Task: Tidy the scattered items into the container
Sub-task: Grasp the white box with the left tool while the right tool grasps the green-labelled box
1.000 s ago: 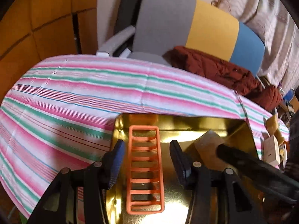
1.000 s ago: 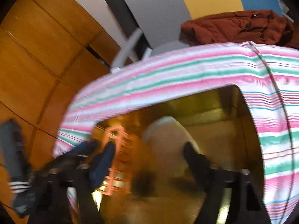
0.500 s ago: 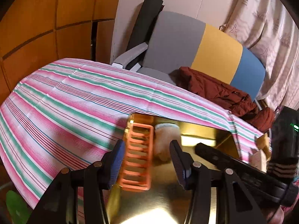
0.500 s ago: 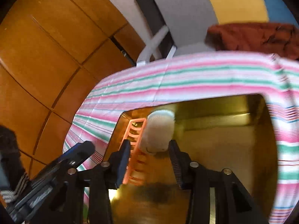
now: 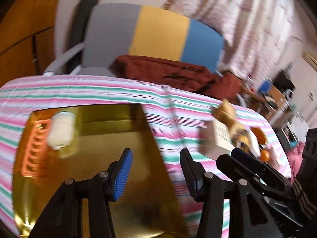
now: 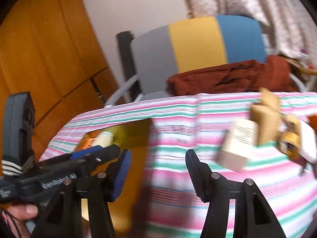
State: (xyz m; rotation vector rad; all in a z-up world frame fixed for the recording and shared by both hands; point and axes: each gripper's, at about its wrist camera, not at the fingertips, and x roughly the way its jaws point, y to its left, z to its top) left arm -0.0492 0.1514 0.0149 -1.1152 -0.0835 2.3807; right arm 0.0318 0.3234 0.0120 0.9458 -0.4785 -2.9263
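Container (image 5: 111,127): glossy, mirror-like gold metal. Tablecloth (image 5: 178,123): matt striped woven cloth. Rack (image 5: 33,148): smooth orange plastic. Box (image 6: 239,142): matt cardboard. Gripper pads (image 5: 121,175): ribbed blue rubber.

A rack (image 5: 32,148) and cup (image 5: 60,130) lie in the tray (image 5: 126,138), boxes (image 5: 216,138) to its right.

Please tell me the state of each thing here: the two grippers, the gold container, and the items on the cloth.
Left gripper: open, empty.
Right gripper: open, empty, jaws just widened.
Gold container: holds orange rack and white roll.
Beige box: on striped cloth, outside container.
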